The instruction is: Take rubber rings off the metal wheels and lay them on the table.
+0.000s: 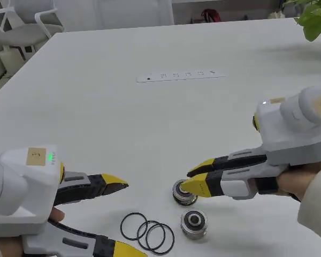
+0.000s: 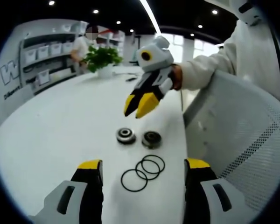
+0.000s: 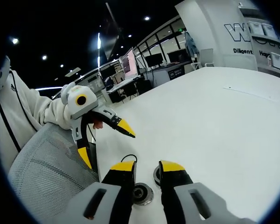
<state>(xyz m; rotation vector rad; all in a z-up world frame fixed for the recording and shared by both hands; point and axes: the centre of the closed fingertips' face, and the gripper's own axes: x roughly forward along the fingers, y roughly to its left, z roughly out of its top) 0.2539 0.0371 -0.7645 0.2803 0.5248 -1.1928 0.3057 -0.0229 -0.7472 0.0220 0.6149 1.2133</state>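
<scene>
Holding the left gripper [image 1: 122, 216] at the lower left of the head view, spreading its jaws wide and gripping nothing. Holding the right gripper [image 1: 199, 176] at the right of that frame, pointing it leftward, leaving only a narrow gap between its yellow tips and clamping nothing. Covering, with that gripper's lower tip, part of one metal wheel [image 1: 179, 195] at lower centre. Showing, in the left gripper view, the right gripper [image 2: 141, 103] hanging above centre, clear of the table [image 2: 60, 121] and over both wheels. Sitting just below and to the right of the first, near it but apart, a second wheel [image 1: 194, 222]. Lying flat to the left of that wheel, near the bottom edge, three black rubber rings [image 1: 148, 230], overlapping in a short chain between the left gripper's tips and the wheels. Not being possible to tell whether either wheel is wearing a ring. Stretching away toward the top of the frame, the white table [image 1: 150, 123], with a plant [image 1: 313, 19] peeking in at the upper right corner and a chair [image 1: 27, 29] at the upper left.
</scene>
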